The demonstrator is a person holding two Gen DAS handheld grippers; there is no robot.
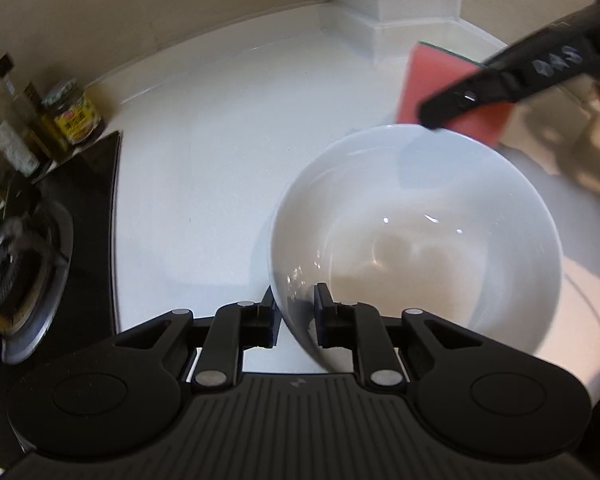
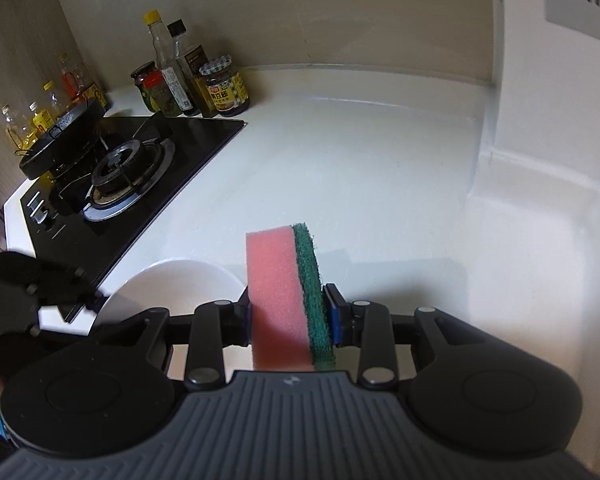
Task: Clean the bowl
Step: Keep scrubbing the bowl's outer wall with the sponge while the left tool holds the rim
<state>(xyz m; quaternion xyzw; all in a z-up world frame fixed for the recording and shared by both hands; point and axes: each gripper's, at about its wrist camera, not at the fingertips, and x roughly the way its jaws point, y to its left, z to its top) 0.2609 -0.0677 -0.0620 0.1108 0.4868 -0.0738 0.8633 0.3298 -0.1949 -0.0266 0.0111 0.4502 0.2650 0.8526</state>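
Left gripper [image 1: 296, 316] clamped on white bowl [image 1: 416, 240] rim, right gripper [image 2: 288, 316] squeezing pink-green sponge [image 2: 288, 300]

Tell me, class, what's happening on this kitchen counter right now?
A person with a gripper in each hand is set to clean a white bowl. The left gripper pinches the bowl's near rim, steadying it on the white counter. The right gripper clamps a pink-and-green sponge, held just beyond the bowl's far rim, not inside it.
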